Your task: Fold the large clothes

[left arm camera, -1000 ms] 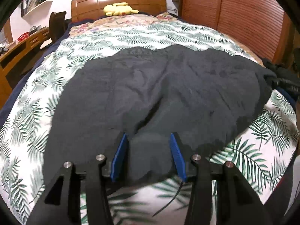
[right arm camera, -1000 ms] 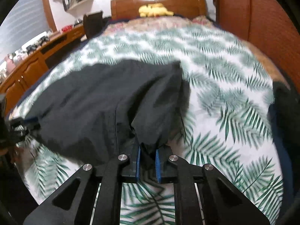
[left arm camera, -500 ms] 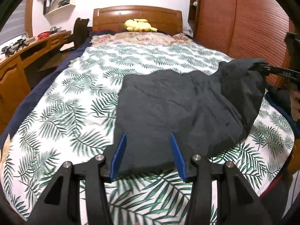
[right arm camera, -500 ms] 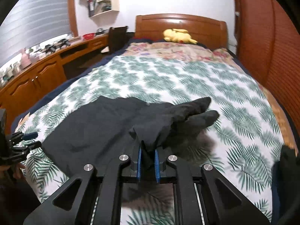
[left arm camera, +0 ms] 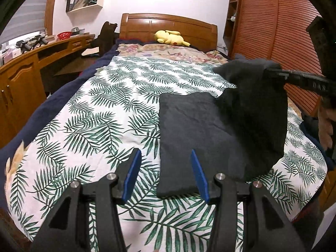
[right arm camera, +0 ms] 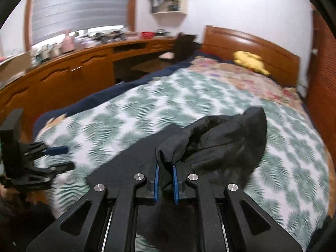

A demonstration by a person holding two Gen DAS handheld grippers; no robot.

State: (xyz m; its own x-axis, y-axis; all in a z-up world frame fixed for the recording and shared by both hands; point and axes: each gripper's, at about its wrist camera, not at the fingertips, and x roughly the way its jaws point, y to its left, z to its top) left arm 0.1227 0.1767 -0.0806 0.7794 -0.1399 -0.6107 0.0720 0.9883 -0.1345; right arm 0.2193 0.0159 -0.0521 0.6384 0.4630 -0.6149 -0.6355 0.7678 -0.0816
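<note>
A dark grey garment [left arm camera: 189, 130] lies on the palm-leaf bedspread [left arm camera: 100, 121], its left edge straight and its near corner by my left gripper [left arm camera: 166, 168]. That gripper hovers open over the corner, blue pads apart and pressing on nothing. My right gripper [right arm camera: 166, 174] is shut on a bunched fold of the same garment [right arm camera: 226, 140]. In the left wrist view the right gripper [left arm camera: 267, 71] holds that side of the cloth lifted above the bed at the right, and it drapes down. In the right wrist view, which is blurred, the left gripper [right arm camera: 63, 157] shows at the far left.
A yellow plush toy [left arm camera: 170, 37] lies by the wooden headboard [left arm camera: 168, 24]. A long wooden desk [left arm camera: 25, 73] with a chair [left arm camera: 107, 35] runs along the left side. A slatted wardrobe door [left arm camera: 279, 42] stands at the right. A hand [left arm camera: 325, 126] shows at the right edge.
The right gripper has lifted its side of the garment off the bed and swung it up and over. The left gripper has drawn back towards the garment's near left corner, so more bedspread shows.
</note>
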